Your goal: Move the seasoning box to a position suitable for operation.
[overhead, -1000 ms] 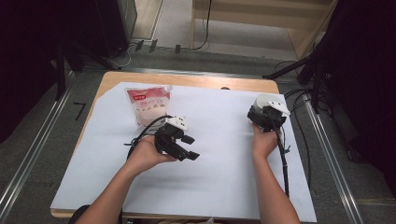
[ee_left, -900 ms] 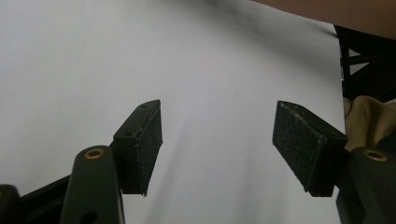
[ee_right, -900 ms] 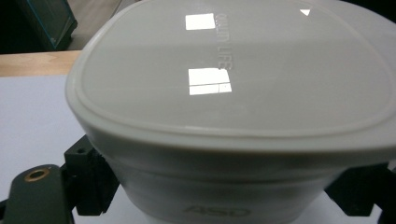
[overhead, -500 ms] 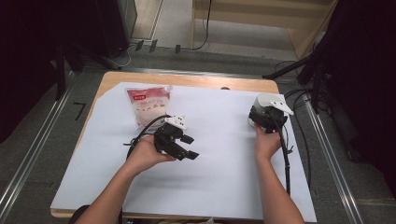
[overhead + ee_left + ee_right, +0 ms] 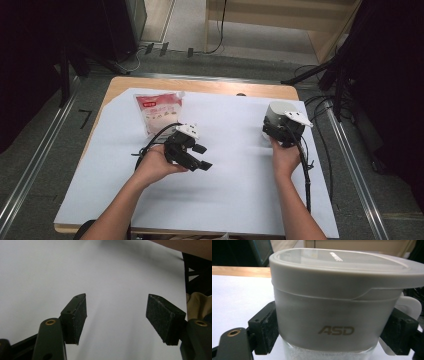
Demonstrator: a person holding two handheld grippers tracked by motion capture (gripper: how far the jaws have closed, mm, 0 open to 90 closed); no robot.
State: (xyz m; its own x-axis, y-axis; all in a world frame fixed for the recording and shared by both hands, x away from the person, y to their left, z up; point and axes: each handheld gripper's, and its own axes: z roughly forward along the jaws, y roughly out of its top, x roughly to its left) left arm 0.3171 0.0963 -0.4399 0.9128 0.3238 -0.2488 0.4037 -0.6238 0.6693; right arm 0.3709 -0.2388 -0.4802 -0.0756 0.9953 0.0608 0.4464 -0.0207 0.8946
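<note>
A grey-lidded container [image 5: 334,302] marked "ASD", clear at its base, stands at the right rear of the white sheet [image 5: 235,195]. In the high view the container [image 5: 273,111] rises just beyond my right gripper [image 5: 275,127]. In the right gripper view my right gripper [image 5: 334,336] has a pad pressed against each side of it, shut on it. My left gripper [image 5: 203,157] hovers over the sheet left of centre. Its jaws stand wide apart in the left gripper view, where my left gripper [image 5: 116,308] is open with only bare paper between them.
A pink and white snack pouch [image 5: 157,112] lies flat at the rear left of the sheet, beyond the left hand. The wooden table edge [image 5: 200,85] runs along the back. Cables trail from both grippers; metal rails [image 5: 350,165] flank the table.
The right hand with its gripper has shifted slightly at the container. The left hand and its gripper have stayed where they were.
</note>
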